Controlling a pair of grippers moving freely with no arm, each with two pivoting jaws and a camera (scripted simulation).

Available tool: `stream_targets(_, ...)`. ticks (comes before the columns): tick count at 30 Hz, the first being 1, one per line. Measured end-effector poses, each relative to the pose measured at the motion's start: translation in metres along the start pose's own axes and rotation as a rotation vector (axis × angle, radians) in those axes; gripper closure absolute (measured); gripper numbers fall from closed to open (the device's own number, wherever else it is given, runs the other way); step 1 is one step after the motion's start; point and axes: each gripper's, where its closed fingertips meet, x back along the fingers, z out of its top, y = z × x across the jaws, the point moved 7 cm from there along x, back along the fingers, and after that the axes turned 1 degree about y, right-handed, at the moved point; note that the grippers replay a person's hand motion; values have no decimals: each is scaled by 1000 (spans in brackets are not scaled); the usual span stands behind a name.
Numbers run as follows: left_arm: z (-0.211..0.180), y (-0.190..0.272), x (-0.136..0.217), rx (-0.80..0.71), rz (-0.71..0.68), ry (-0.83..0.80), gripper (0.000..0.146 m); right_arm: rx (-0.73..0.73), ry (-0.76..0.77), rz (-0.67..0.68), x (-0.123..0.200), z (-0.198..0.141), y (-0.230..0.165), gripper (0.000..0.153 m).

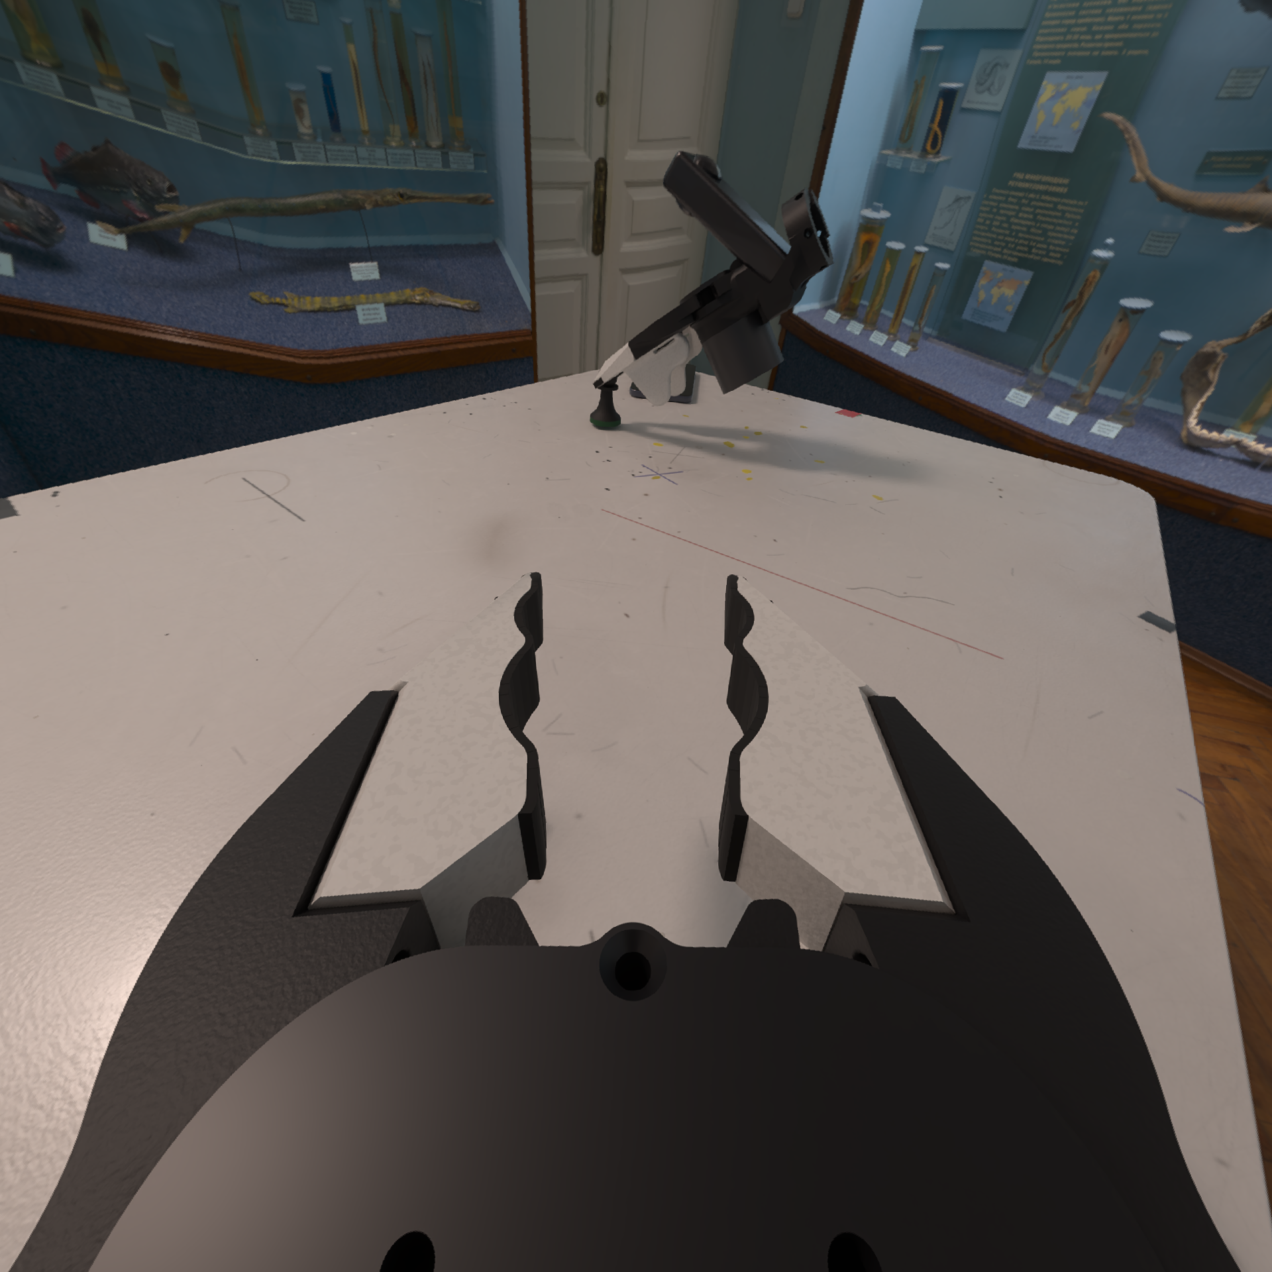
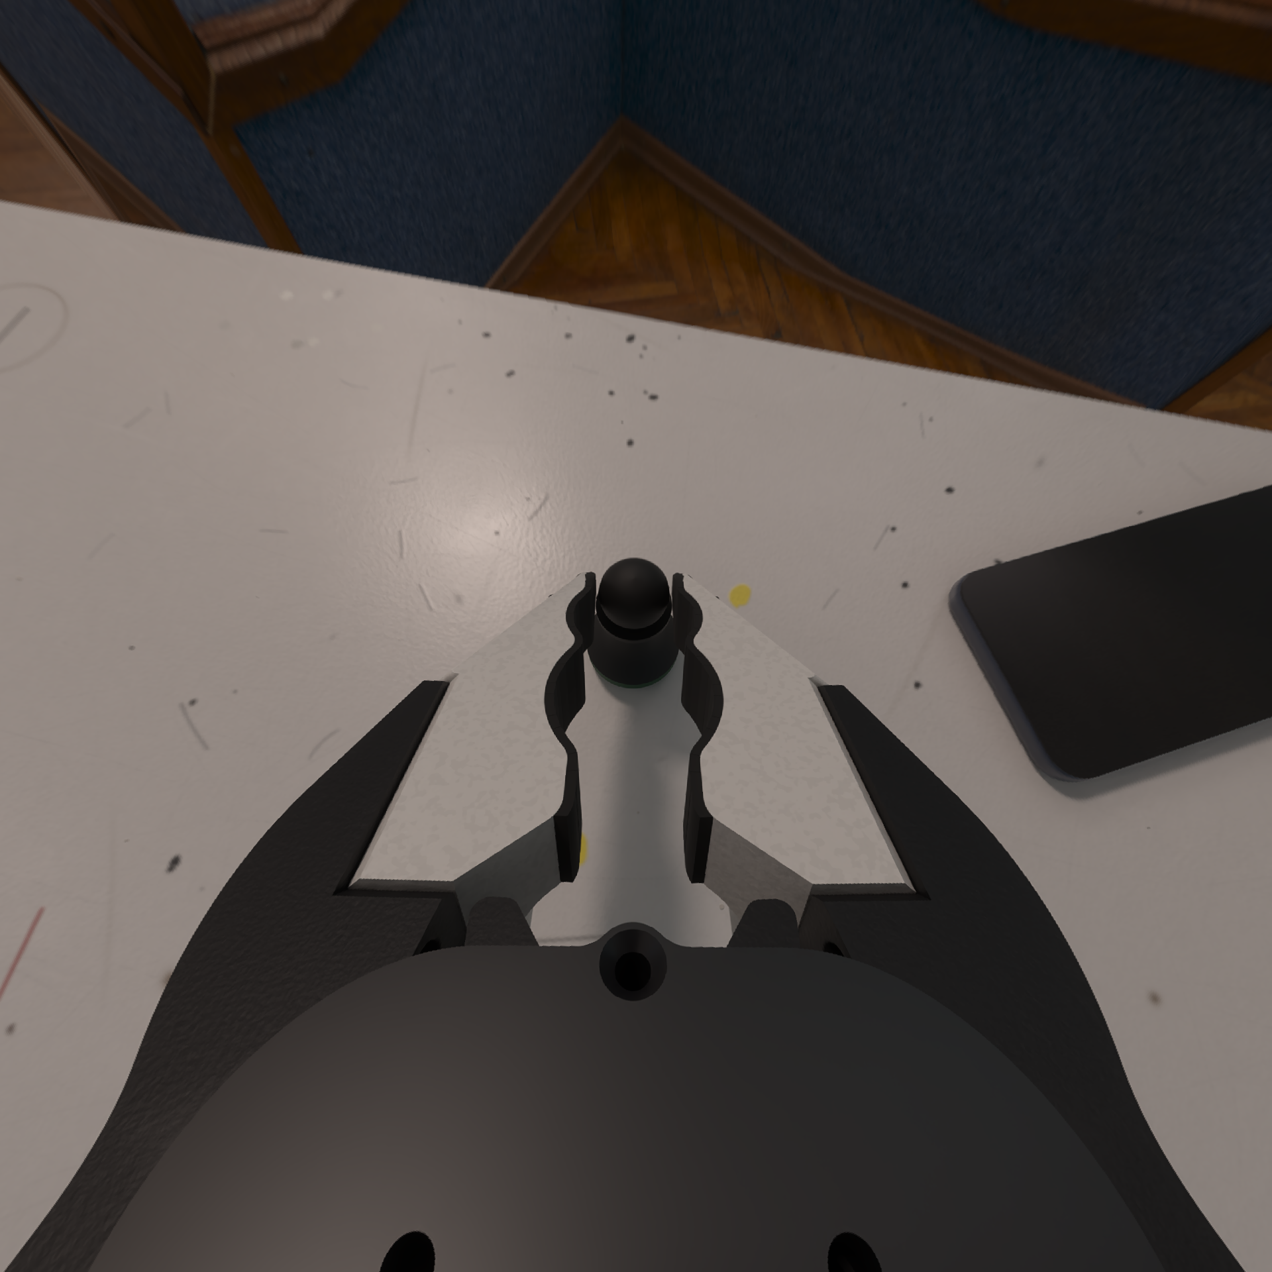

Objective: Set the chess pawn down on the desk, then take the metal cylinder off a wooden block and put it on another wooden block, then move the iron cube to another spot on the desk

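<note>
Your left gripper [image 1: 633,585] hangs over the near part of the table [image 1: 206,688], jaws spread wide with nothing between them. Only bare, scuffed tabletop lies under and ahead of it: pencil marks, a thin red line, a few yellow flecks. Nothing blocks its path.

Farther out, near the table's far corner, your right gripper [image 1: 609,377] comes down at a slant from the right, its fingertips at the head of the pawn [image 1: 606,411].

In the right wrist view, the right gripper [image 2: 632,585] has its jaws narrowed around the pawn [image 2: 632,630], and the tips flank the round head. Whether they press it or just clear it, you can't tell. The pawn stands upright with its long axis vertical, head up, and its green-rimmed base looks to be on the table; contact isn't certain.

Just right of the gripper lies a flat black slab [image 2: 1129,640], like a phone, clear of the pawn and the fingers. A yellow spot [image 2: 740,594] sits on the table beside the right fingertip.

Beyond the table edge [image 2: 895,358] there's wood floor, then blue display cases and a white door [image 1: 619,172].
</note>
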Motion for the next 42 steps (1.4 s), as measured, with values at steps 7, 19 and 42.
stream_targets(7,0,0,1,2,2,4,82,-42,340,46,73,39,-26,88)
stream_targets(19,6,1,4,-13,52,15,72,137,517,454,187,-33,-176,74)
stream_targets(42,67,-303,142,274,696,-736,80,63,464,526,163,-91,-193,101)
